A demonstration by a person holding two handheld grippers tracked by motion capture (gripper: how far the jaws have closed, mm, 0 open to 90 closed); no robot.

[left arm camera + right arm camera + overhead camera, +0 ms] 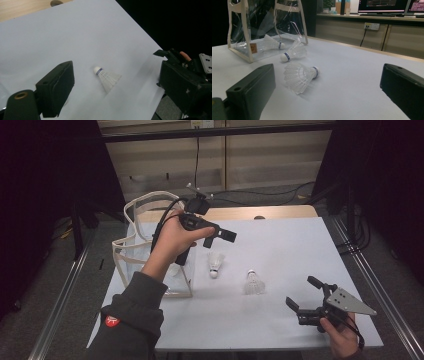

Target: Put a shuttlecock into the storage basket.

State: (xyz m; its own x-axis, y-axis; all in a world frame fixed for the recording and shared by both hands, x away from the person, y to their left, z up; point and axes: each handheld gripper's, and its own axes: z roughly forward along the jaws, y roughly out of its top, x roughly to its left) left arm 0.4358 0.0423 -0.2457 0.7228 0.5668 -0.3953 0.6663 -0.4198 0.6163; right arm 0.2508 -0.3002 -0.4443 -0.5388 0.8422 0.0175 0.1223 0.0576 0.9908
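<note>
While my left hand-held gripper (220, 236) hovered wide open, two white feathered shuttlecocks (215, 264) lay on the white counter (280, 250). My right hand-held gripper (304, 296) gaped empty too.

No text can be read; the blue band on each shuttlecock (298, 76) between the tongs is too small to be deciphered.

We wear a dark grey hooded sleeve (134, 312) with a small red round patch (111, 321) (white mark on it). Our left gripper (220, 236) and right gripper (302, 296) are black, the right topped by a grey three-cornered plate (350, 301) with small holes.
</note>
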